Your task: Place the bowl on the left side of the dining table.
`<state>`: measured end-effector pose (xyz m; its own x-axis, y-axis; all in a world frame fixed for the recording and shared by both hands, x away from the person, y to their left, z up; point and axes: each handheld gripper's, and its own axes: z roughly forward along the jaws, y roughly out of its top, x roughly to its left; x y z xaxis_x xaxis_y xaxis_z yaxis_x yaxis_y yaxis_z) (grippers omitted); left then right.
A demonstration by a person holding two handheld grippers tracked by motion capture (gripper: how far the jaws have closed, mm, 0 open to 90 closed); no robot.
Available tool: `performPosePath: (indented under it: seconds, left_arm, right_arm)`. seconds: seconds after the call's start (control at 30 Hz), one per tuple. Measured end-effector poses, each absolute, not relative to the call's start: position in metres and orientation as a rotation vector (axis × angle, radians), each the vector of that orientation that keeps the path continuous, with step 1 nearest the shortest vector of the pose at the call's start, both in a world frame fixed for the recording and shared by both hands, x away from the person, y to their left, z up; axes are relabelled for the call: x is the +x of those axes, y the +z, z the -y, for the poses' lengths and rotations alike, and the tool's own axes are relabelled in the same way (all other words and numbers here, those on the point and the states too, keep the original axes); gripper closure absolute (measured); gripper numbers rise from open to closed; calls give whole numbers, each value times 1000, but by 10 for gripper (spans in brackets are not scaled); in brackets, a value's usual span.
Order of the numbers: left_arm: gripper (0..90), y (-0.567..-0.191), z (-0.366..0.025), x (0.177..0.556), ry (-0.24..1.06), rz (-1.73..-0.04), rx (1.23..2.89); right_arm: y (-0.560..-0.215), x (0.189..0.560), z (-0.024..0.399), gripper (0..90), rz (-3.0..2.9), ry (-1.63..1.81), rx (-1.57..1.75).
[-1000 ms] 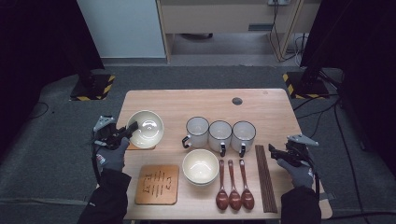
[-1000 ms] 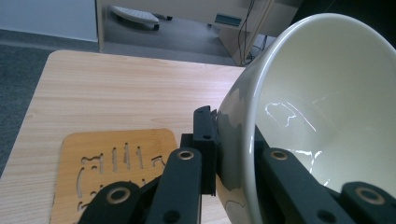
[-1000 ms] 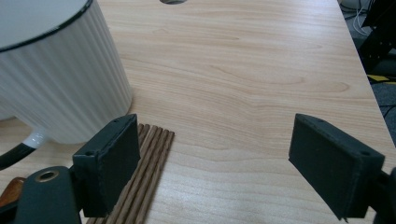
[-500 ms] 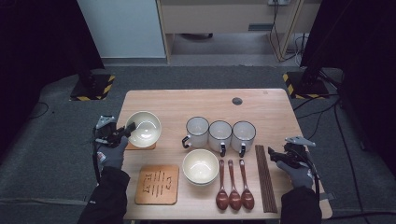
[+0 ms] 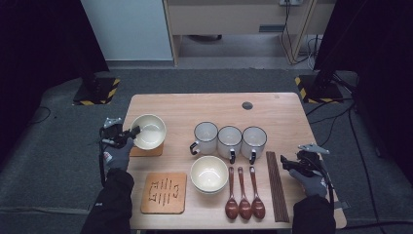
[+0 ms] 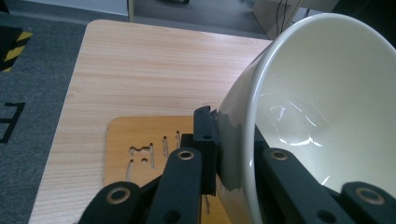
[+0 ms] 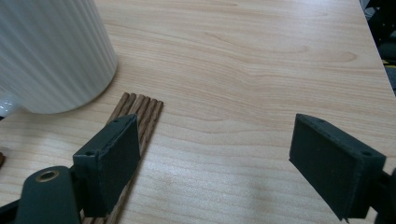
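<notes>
left gripper [image 5: 130, 132]: clamped on the rim of the bowl [image 5: 148, 130], one jaw inside and one outside, pretty clear in the left gripper view [image 6: 233, 154]

bowl: cream, tilted, sitting right at the jaw tips above a coaster [image 5: 146, 150]; can't tell if its base touches the coaster or hangs just over it

right gripper [image 5: 287, 163]: jaws wide apart with nothing between them, just bare table [image 7: 261, 93] in the gap in its own view [image 7: 215, 168]

next to the left gripper: a second coaster [image 5: 164, 192] with cut-out slots lies near the person's side of it; in the left gripper view a slotted coaster [image 6: 140, 149] shows right under the jaws

further along from the held bowl: three mugs [image 5: 229, 141] in a row, and a second bowl [image 5: 209, 174] nearer the person

next to the right gripper: a bundle of chopsticks [image 5: 276, 185] just beside its left jaw, jaw tip over them in its own view [image 7: 140, 116]; three spoons [image 5: 243, 195] lie beyond the chopsticks, between them and the second bowl

in the way: the nearest mug [image 7: 51, 51] stands close ahead of the right gripper's left jaw; nothing sits between the left gripper and its bowl

hard to see: the held bowl blocks most of the right half of the left gripper view, so the coaster under it is half hidden; that mug is cut off at the top and left in the right gripper view; both forearms are cropped at the bottom of the high view
</notes>
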<state>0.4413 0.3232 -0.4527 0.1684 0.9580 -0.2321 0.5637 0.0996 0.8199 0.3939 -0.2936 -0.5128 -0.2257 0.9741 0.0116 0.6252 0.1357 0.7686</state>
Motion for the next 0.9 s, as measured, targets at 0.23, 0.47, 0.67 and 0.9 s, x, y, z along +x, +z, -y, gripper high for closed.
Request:
performPosePath:
  seconds: [0.23,0.47,0.67,0.9]
  left_arm:
    - [811,-462,-333,453,570,-1545,1582]
    - [811,-472,-343,463,543,-1571,1574]
    - [811,-478,-349,468,541,-1603,1578]
    - [811,-483,-348,472,538,-1617,1597]
  right_arm:
    - [-513,394,295,159,-1912,905,1536]
    - [-514,395,295,159,-1906,892,1540]
    - [-516,395,293,157,-1916,884,1536]
    - [-516,395,293,160,-1922,877,1536]
